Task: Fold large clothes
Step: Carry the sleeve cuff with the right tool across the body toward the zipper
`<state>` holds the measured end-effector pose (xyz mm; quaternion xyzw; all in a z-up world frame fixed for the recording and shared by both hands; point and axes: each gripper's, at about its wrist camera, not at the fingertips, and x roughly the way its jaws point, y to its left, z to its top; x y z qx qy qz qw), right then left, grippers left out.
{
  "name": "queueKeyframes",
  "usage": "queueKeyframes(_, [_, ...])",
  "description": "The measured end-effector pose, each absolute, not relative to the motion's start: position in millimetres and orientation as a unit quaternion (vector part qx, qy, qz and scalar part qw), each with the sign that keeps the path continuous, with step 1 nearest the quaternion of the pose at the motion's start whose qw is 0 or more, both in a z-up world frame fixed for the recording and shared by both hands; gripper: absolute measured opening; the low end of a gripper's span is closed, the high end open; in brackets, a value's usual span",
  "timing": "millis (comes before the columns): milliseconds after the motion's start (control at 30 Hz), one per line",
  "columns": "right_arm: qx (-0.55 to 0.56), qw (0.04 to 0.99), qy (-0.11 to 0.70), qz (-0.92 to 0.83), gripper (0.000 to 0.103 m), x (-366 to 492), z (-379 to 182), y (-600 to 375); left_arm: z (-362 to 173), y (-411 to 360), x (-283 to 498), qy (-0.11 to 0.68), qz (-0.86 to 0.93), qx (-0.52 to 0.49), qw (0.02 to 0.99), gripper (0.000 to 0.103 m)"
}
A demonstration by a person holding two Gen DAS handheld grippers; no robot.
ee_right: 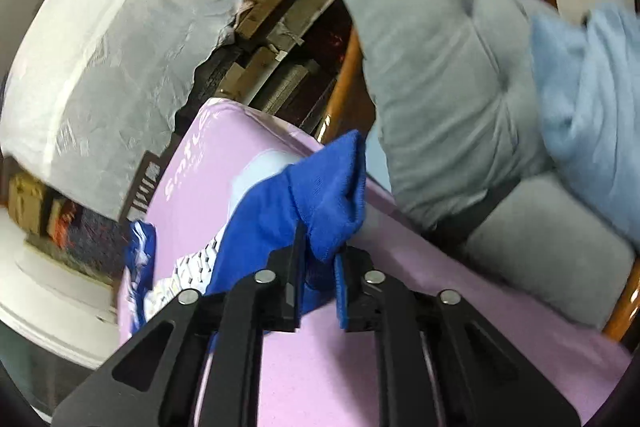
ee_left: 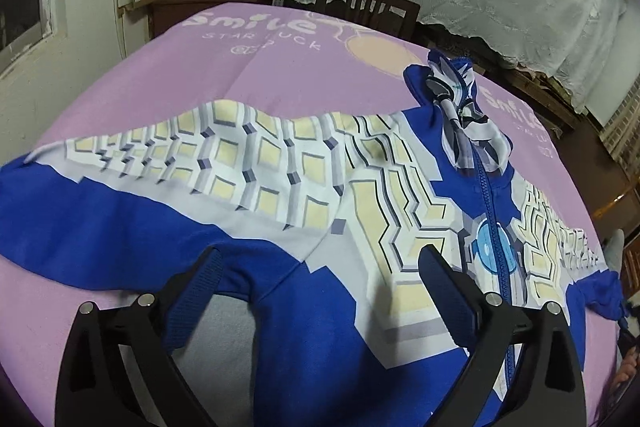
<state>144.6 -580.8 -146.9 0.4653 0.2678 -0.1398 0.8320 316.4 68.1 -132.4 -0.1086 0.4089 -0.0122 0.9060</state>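
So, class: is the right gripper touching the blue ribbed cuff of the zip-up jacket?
Touching. The right wrist view shows the right gripper closed on the blue ribbed cuff, cloth pinched between both fingers above the purple tablecloth.

A blue zip-up jacket (ee_left: 304,187) lies spread face up, its front printed with white, grey and pale-yellow blocks and a light-blue disc at the chest. The blue zipper (ee_left: 490,211) runs up the middle, closed, to a crumpled blue-and-white collar (ee_left: 460,99). One sleeve (ee_left: 140,163) stretches flat out to the side. The other sleeve's blue ribbed cuff (ee_right: 328,195) is bunched and raised off the surface.
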Motion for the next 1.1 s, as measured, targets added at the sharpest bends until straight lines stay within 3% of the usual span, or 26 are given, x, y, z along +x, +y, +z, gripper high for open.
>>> queueKeyframes(67, [0.481, 0.826, 0.261, -0.132, 0.033, 144, -149, -584, -128, 69, 314, 0.405, -0.012, -0.103, 0.908, 0.099])
queueKeyframes(100, [0.479, 0.829, 0.259, -0.131, 0.03, 145, -149, -584, -126, 70, 313, 0.405, -0.013, -0.1, 0.909, 0.099])
queueKeyframes(167, [0.46, 0.836, 0.262, -0.145, 0.01, 147, -146, -582, -124, 74, 313, 0.409, -0.015, -0.083, 0.908, 0.099])
queueKeyframes(300, [0.434, 0.854, 0.247, -0.146, 0.009, 150, -124, -569, -124, 89, 311, 0.408, 0.011, -0.044, 0.912, 0.099])
queueKeyframes(500, [0.351, 0.899, 0.243, -0.102, 0.009, 177, -65, -503, -129, 129, 312, 0.415, 0.009, -0.118, 0.902, 0.099])
queueKeyframes(733, [0.288, 0.921, 0.263, -0.013, 0.009, 233, -25, -394, -113, 132, 305, 0.395, -0.012, -0.136, 0.908, 0.099])
queueKeyframes(933, [0.217, 0.925, 0.309, 0.048, 0.009, 280, -27, -290, -112, 128, 301, 0.402, -0.033, -0.146, 0.904, 0.099])
queueKeyframes(1100, [0.18, 0.907, 0.371, 0.084, 0.01, 309, -66, -222, -113, 118, 299, 0.404, -0.043, -0.131, 0.904, 0.099])
